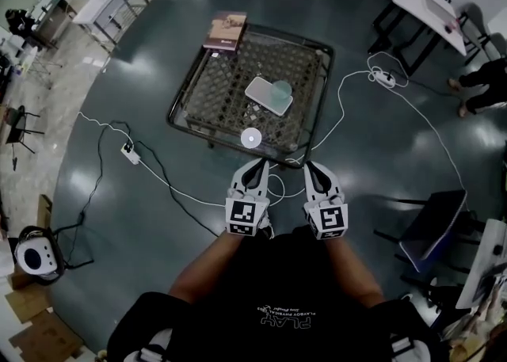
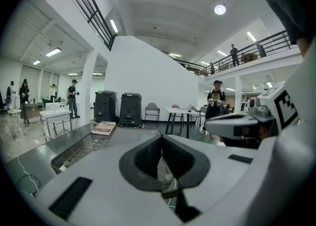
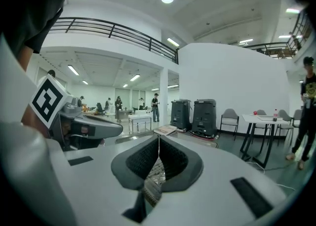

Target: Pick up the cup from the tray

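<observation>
A pale green cup (image 1: pixel 282 93) stands on a small white tray (image 1: pixel 261 89), which rests on a low table with a woven top (image 1: pixel 214 87). My left gripper (image 1: pixel 259 164) and right gripper (image 1: pixel 310 167) are held side by side just short of the table's near edge, and neither touches the cup. Each pair of jaws is shut with nothing between them, as the left gripper view (image 2: pixel 161 139) and the right gripper view (image 3: pixel 158 138) both show. Their bodies hide the cup and tray in those two views.
A book (image 1: pixel 226 30) lies on the table's far left corner, and a round white disc (image 1: pixel 251 138) near its front edge. White cables and power strips (image 1: pixel 131 152) run over the floor around the table. A dark chair (image 1: pixel 434 226) stands at right.
</observation>
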Available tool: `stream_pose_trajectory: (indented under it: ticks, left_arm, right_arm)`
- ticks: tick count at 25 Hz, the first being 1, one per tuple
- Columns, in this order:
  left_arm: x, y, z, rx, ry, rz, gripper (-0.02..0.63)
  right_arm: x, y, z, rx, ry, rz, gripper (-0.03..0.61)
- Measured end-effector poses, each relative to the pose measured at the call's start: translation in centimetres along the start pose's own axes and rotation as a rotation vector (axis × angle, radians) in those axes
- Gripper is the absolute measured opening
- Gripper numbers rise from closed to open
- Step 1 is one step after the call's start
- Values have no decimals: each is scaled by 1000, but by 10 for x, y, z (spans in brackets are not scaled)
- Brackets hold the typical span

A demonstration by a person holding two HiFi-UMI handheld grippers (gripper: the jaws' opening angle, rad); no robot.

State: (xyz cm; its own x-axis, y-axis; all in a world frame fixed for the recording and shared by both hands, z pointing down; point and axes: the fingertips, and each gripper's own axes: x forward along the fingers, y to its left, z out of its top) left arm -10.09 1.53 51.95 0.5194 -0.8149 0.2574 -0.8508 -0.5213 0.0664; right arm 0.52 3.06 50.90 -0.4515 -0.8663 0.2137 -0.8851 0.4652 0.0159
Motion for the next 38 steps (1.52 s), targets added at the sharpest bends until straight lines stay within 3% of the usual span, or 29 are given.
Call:
stream_pose_trajectory:
  ticks: [13,32,38]
  left_arm:
    - [34,9,4,-8,12,3,9]
    - [124,-6,19,-25,46,191,9]
    - [137,3,19,-44,50,227,9]
  right_arm:
    - [34,-18,8,-3,-13,24,11]
    - [84,-109,18,10,-97,189,11]
    - [97,-115,20,-6,-82,220,11]
